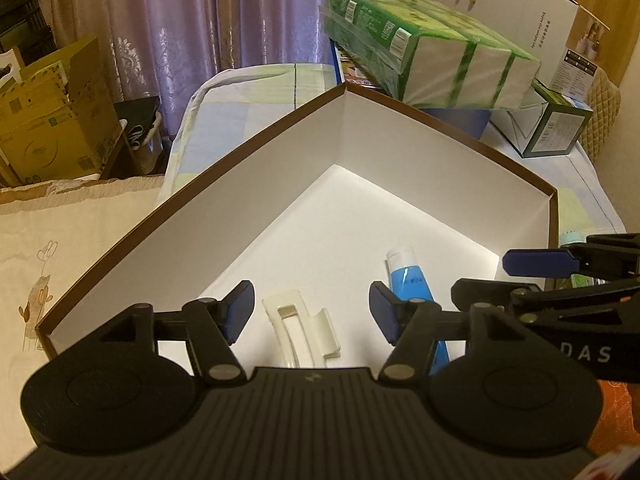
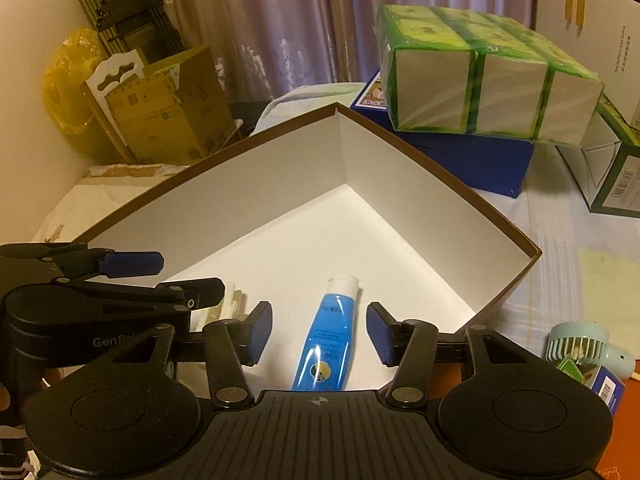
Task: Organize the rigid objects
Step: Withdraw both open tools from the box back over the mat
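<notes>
1. Left wrist view
   - The left tool is hanging over the near part of the box, its jaws standing apart and pressing on nothing.
   - The white clip is lying on the box floor directly between and below the two pads, apart from both. Its long axis is running roughly along the tool's pointing line, tilted slightly toward the box's left wall.
   - The blue tube is lying just beside the clip, on the side toward the box's right wall, cap pointing toward the far corner of the box.
   - The right tool is entering at the box's right wall, jaws parted.

2. Right wrist view
   - The right tool is hovering over the box, jaws apart and gripping nothing.
   - The blue tube is resting on the box floor midway between the pads, touching neither. Its long axis is lying nearly along the tool's pointing line, cap toward the far corner of the box.
   - The left tool is showing at the box's left wall, mostly covering the white clip.

3. Judgement
   - Both items are sitting inside the box, each appearing released by its own tool.
   - The next items, such as the small fan outside the box's right wall, are lying nearer the right tool.
</notes>
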{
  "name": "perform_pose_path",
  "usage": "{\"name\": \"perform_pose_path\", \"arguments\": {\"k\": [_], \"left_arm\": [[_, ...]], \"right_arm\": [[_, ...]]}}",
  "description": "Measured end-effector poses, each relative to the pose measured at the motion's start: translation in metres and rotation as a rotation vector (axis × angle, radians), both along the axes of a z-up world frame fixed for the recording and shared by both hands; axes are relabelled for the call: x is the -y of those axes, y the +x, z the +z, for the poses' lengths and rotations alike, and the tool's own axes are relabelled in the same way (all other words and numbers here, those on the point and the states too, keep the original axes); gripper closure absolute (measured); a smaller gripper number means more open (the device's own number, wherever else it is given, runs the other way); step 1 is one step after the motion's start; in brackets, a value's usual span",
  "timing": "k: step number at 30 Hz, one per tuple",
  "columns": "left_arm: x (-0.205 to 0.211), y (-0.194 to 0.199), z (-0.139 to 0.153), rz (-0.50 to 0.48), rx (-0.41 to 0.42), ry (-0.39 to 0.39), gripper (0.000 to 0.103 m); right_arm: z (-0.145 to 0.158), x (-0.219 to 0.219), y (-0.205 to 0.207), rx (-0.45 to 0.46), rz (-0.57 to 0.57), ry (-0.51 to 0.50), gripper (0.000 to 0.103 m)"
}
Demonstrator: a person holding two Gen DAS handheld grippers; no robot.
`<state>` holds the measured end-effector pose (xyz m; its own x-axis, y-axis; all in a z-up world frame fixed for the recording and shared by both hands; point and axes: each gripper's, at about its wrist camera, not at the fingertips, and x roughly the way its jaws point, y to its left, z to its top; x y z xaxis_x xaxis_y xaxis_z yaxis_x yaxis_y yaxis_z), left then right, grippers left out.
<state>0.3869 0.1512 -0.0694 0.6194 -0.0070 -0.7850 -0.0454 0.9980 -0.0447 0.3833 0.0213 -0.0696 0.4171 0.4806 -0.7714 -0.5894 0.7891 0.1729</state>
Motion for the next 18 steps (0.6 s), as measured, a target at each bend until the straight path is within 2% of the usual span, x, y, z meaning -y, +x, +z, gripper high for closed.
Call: {"name": "perform_pose_path", "arguments": {"k": [10, 18], "left_arm": [[0.0, -0.022, 0.02, 0.015, 0.022, -0.016, 0.04], [0.021, -0.051, 0.045, -0.042, 0.071, -0.038, 0.04]], "right_arm": [[0.012, 0.015, -0.019, 0.009, -0.017, 0.036, 0.043], [0.034, 0.043, -0.048, 0.04, -0.046, 0.082, 0.04]]}}
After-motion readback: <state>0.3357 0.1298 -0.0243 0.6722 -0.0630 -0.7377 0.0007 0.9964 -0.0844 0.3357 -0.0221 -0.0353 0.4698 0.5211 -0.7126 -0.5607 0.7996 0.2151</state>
